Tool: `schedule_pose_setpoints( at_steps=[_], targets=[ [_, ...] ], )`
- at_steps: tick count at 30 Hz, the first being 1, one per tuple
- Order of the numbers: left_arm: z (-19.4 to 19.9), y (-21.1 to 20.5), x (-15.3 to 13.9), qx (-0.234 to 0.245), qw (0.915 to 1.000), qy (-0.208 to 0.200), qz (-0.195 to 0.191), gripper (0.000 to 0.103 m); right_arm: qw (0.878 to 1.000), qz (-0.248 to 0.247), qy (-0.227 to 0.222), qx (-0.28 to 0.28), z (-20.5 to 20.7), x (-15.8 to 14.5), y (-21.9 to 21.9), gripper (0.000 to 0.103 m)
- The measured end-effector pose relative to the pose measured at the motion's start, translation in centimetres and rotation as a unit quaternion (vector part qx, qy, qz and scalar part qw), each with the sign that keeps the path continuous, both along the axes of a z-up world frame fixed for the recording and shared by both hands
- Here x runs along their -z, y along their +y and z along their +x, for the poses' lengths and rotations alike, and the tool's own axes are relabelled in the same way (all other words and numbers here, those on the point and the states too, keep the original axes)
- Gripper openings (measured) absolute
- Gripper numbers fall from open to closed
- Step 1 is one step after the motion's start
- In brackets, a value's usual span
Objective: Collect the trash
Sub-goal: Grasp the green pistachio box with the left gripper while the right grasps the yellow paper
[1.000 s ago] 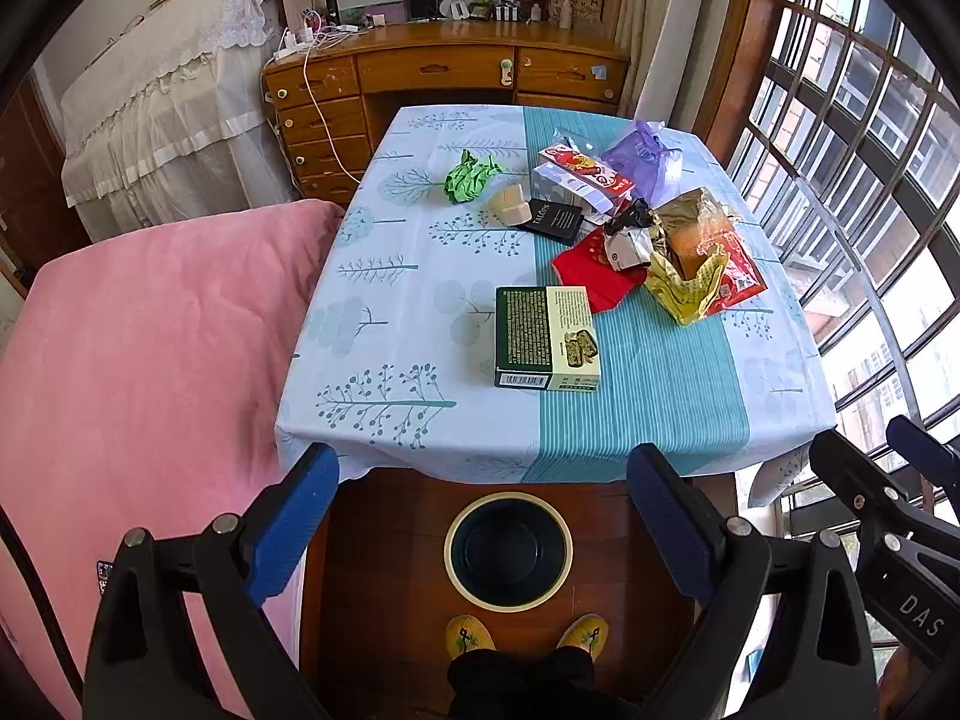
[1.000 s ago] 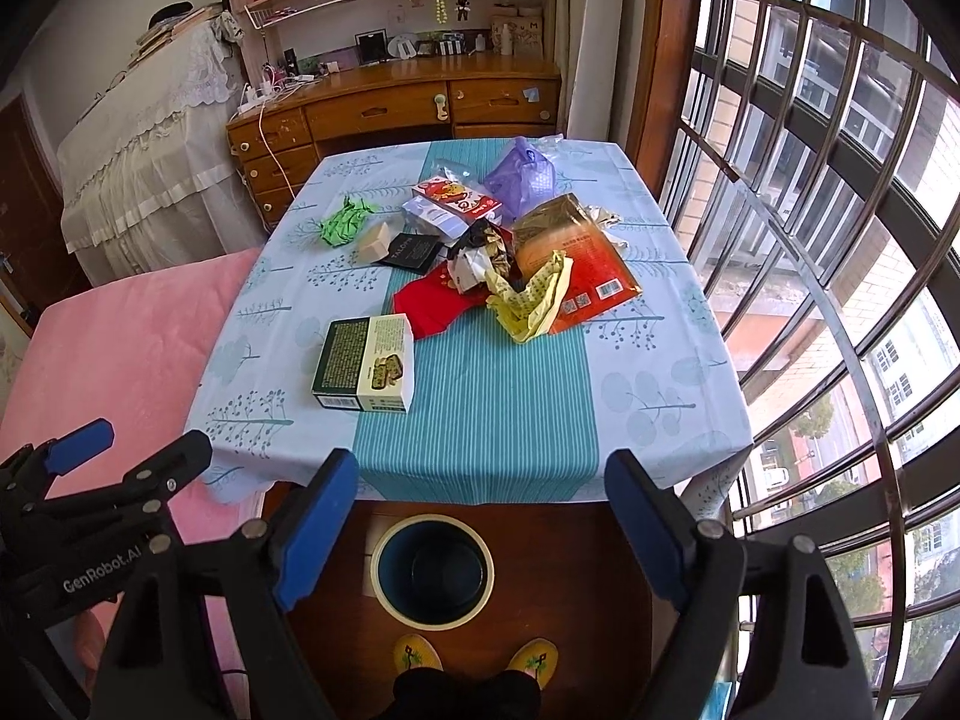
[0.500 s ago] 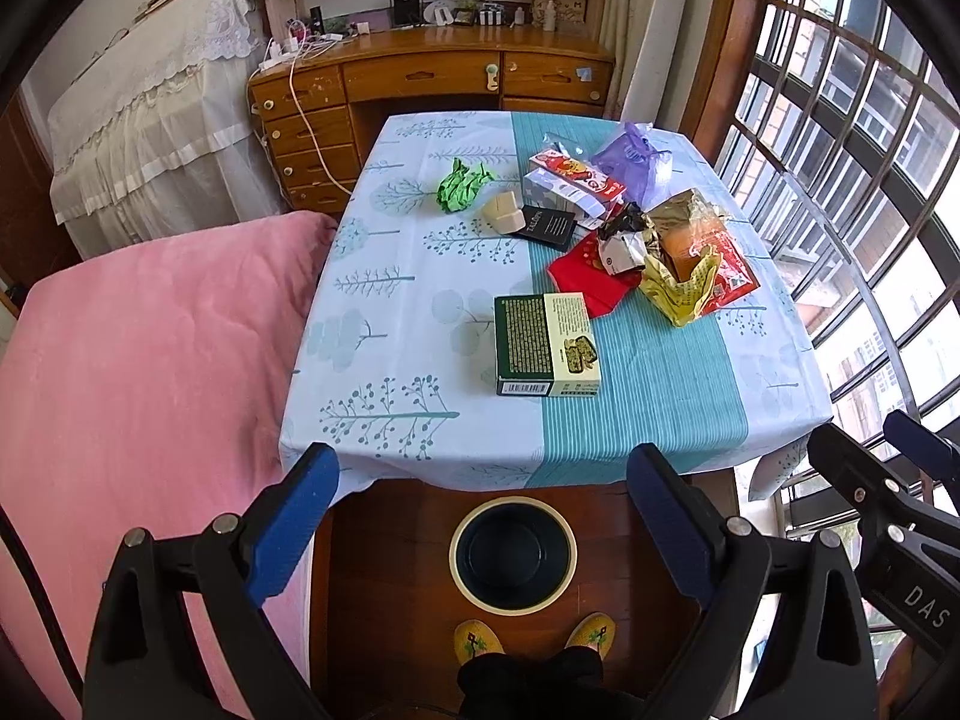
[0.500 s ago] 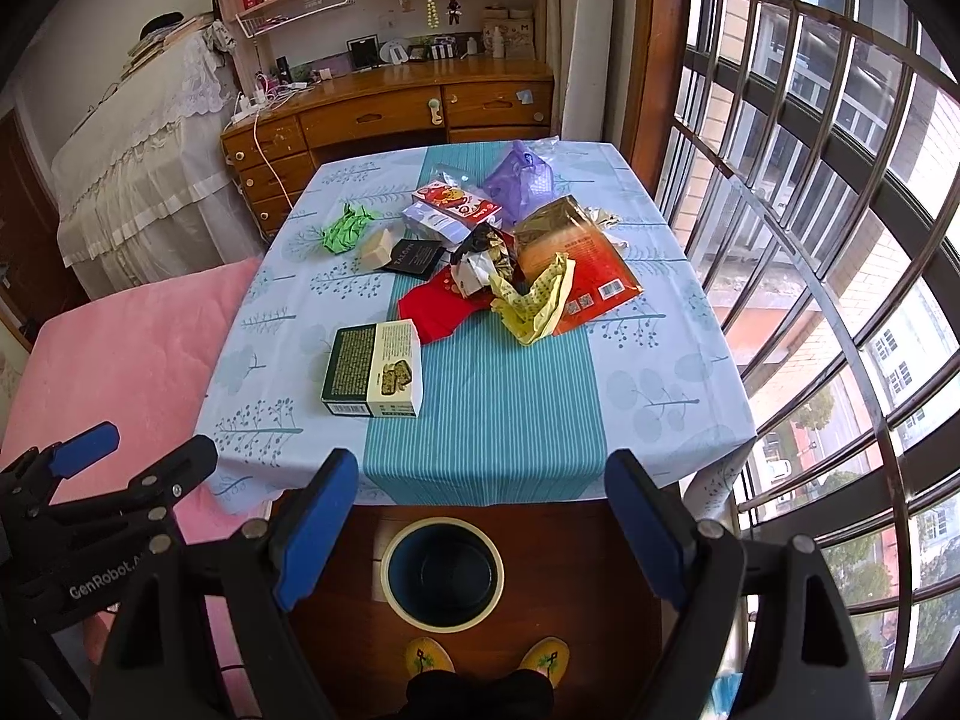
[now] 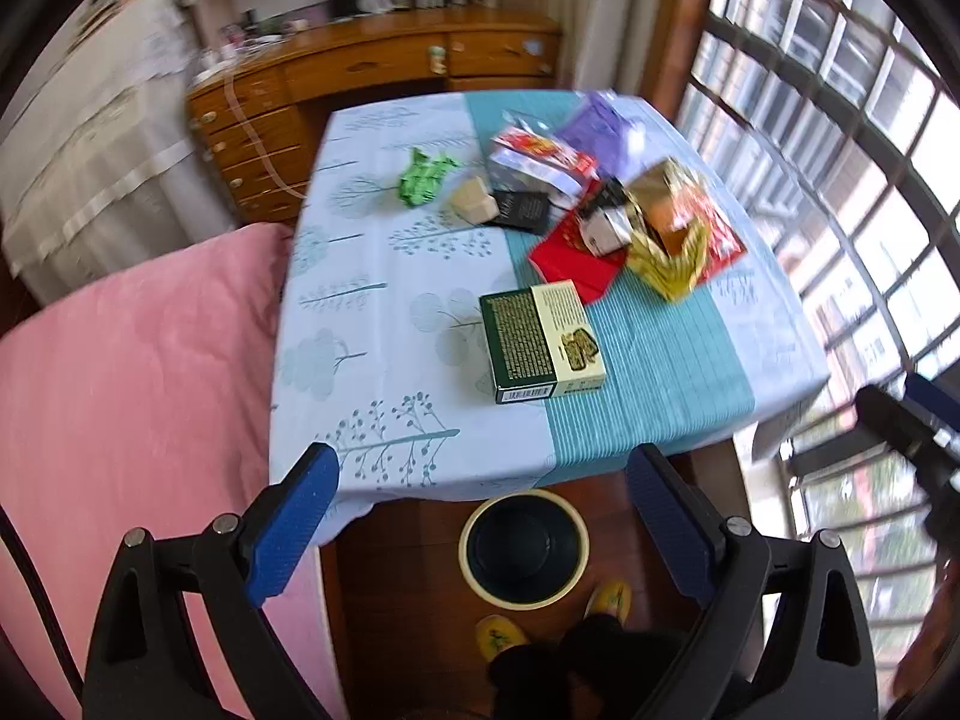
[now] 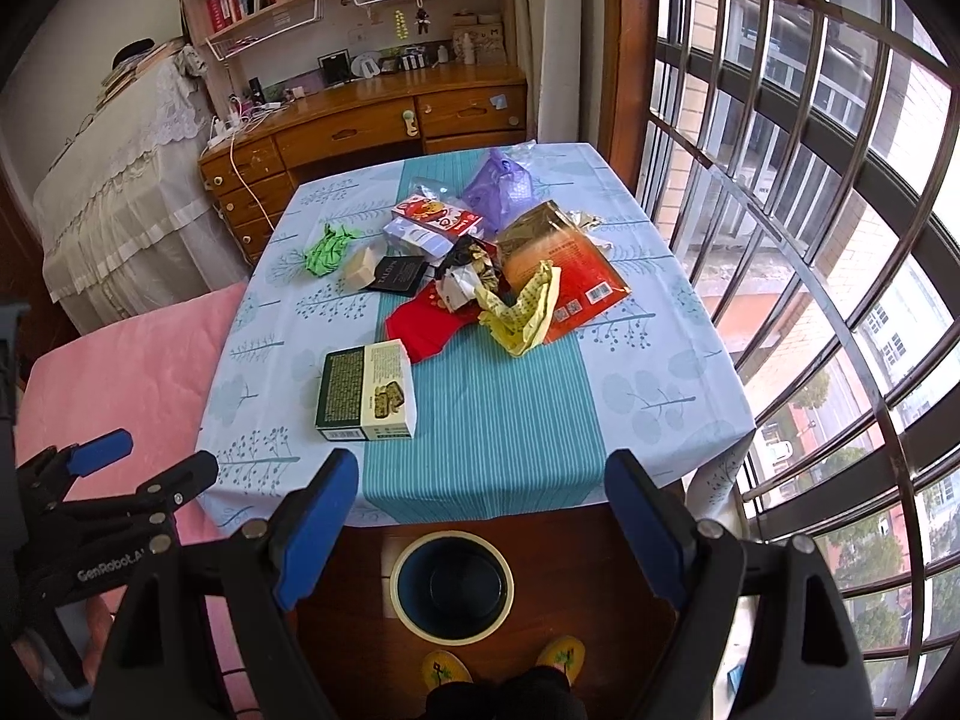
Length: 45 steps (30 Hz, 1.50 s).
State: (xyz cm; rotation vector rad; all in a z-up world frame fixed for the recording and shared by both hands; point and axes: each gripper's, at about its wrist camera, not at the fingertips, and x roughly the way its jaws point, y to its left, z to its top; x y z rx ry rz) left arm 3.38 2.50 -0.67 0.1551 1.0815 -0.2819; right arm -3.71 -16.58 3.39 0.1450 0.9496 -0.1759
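Gaping wide, both claws (image 5: 483, 501) (image 6: 480, 507) empty

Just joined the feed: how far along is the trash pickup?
Nothing looks done: the bin on the floor looks empty. Nothing in hand: left tool and right tool are open. All the trash is left on the table, from green box to purple bag.

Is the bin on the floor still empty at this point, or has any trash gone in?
Empty as far as shows: the bin has a dark, bare interior in both wrist views, with no wrapper visible inside. Its very bottom is too dark to be certain.
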Motion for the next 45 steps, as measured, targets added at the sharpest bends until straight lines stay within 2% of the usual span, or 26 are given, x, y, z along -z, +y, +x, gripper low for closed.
schedule_pose_setpoints(
  at_steps=[4,7,11,17,25,35,39,41,43,45],
  targets=[
    [1.9,-1.7,2.3,0.050,0.9978,0.017,0.040,0.096,1.000,0.006,0.006,0.001,1.1,0.7,-1.3,0.084],
    [3.6,-2.7,4.2,0.051,0.9967,0.051,0.039,0.096,1.000,0.013,0.019,-0.007,2.7,2.0,-2.2,0.083],
    [6.0,-4.3,6.5,0.015,0.9946,0.100,0.024,0.096,0.999,0.016,0.039,-0.033,5.6,3.7,-3.1,0.077],
    [9.5,-7.6,9.5,-0.032,0.9893,0.138,0.033,0.096,0.995,0.027,0.074,-0.068,10.6,6.7,-5.6,0.077],
    [13.6,-9.8,13.3,-0.132,0.9726,0.186,0.043,0.096,0.987,0.033,0.108,-0.114,16.6,10.2,-8.8,0.077],
    [15.0,-11.3,15.9,-0.189,0.9569,0.201,0.089,0.096,0.982,0.069,0.132,-0.116,21.9,13.5,-11.4,0.077],
    [15.7,-11.2,17.2,-0.211,0.9466,0.213,0.119,0.094,0.979,0.084,0.150,-0.112,22.7,14.8,-11.9,0.076],
    [15.8,-10.9,17.4,-0.218,0.9432,0.218,0.124,0.093,0.976,0.086,0.163,-0.116,22.9,15.6,-11.9,0.059],
    [15.9,-10.6,17.2,-0.226,0.9416,0.214,0.129,0.092,0.972,0.093,0.179,-0.119,22.9,16.3,-11.8,0.047],
    [16.1,-10.2,16.9,-0.230,0.9422,0.210,0.123,0.092,0.969,0.101,0.190,-0.120,22.8,16.9,-11.8,0.039]
  ],
)
